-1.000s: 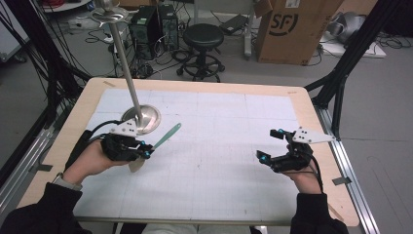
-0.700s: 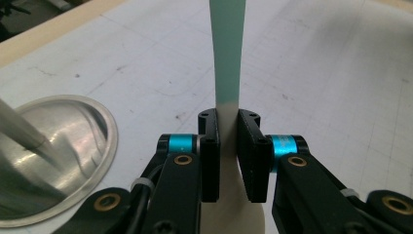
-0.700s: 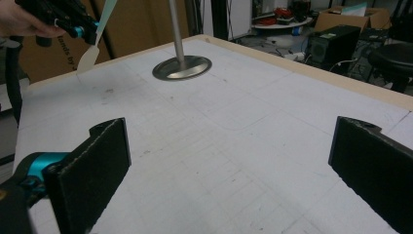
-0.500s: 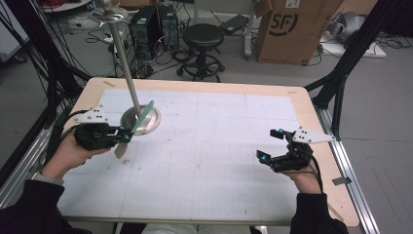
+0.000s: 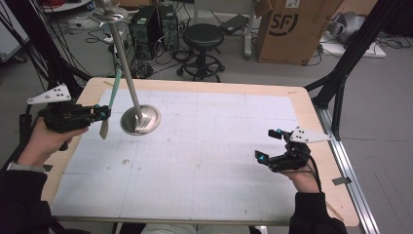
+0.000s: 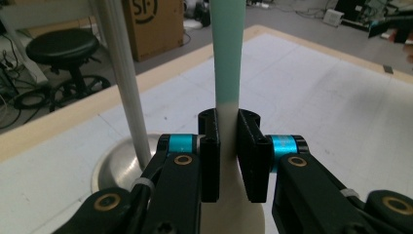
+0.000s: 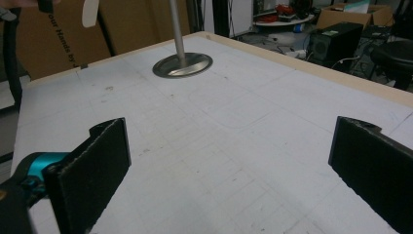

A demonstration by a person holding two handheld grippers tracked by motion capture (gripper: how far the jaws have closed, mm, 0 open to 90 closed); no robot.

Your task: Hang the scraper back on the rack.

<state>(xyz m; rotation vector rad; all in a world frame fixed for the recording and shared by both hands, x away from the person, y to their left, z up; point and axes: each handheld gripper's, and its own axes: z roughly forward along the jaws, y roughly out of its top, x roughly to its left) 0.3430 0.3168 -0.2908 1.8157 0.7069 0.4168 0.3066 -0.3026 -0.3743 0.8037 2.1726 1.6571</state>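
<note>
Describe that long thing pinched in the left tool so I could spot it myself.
Find the steel stand with the round base at the table's far left. Just left of it, the left hand-held gripper clamps a slim spatula-like stick, upright: pale green above, cream below, the table's only coloured thing.

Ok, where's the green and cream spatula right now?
In the high view the spatula is at the table's left edge, held upright off the mat in the left hand-held gripper, just left of the metal stand's base.
</note>
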